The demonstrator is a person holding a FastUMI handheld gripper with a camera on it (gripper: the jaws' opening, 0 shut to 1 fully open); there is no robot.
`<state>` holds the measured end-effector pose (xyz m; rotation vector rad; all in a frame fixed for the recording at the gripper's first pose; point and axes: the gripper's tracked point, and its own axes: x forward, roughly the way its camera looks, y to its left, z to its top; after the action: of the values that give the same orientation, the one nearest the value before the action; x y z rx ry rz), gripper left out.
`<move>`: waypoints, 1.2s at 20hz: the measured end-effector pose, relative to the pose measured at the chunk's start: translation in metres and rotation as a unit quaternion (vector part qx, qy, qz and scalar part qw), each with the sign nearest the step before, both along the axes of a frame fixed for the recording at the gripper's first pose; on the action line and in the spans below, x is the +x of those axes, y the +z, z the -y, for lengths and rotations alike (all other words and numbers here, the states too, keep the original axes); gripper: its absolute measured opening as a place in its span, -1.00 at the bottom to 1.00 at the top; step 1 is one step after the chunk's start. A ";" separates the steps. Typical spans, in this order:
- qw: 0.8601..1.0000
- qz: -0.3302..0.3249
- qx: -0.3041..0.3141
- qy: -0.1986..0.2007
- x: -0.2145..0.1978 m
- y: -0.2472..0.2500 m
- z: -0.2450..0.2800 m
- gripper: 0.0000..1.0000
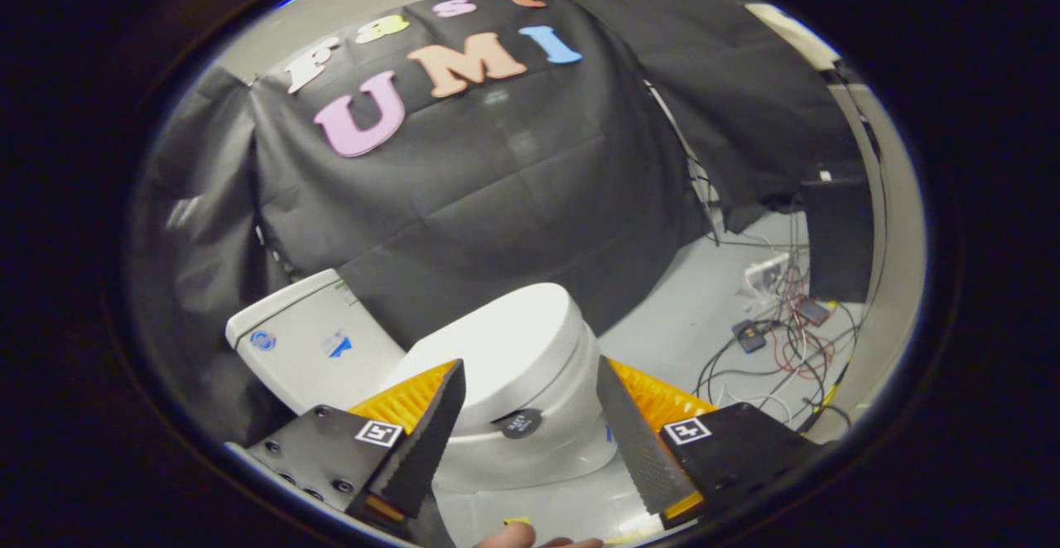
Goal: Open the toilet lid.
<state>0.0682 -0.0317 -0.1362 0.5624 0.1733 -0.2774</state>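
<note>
A white toilet point(538, 440) stands on the pale floor just ahead of my fingers, with its white lid point(505, 349) lying down flat over the seat. Its tank point(310, 345) rises behind it to the left, against the black cloth wall. A round dark sticker point(520, 423) sits on the bowl's front, below the lid's edge. My gripper point(530, 382) hovers above and in front of the toilet, open, its two fingers spread to either side of the lid's front without touching it. A person's fingertip point(509, 536) shows under the gripper.
A tangle of cables and small boxes point(778, 341) lies on the floor to the right of the toilet. A dark cabinet point(836, 233) stands beyond them. The black cloth wall point(497, 200) hangs close behind the toilet.
</note>
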 end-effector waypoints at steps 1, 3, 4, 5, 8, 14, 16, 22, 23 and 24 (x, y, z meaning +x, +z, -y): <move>0.999 -0.024 0.023 -0.038 -0.005 -0.020 0.009 0.96; 0.993 -0.036 0.072 -0.085 -0.016 -0.057 0.020 0.95; 0.990 -0.025 0.102 -0.090 -0.015 -0.062 0.017 0.95; 0.986 -0.015 0.135 -0.093 -0.013 -0.067 0.006 0.93; 0.973 0.032 0.210 -0.087 0.011 -0.064 -0.014 0.91; 0.951 0.023 0.305 -0.035 0.056 -0.082 -0.053 0.61; 0.948 0.021 0.316 -0.005 0.062 -0.082 -0.067 0.02; 0.947 -0.027 0.320 0.004 0.064 -0.078 -0.071 -0.83; 0.949 -0.029 0.314 0.000 0.066 -0.077 -0.071 -0.84; 0.952 -0.031 0.306 0.000 0.067 -0.077 -0.071 -0.85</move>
<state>0.1350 0.0394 -0.2132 1.1704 0.3246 -0.2396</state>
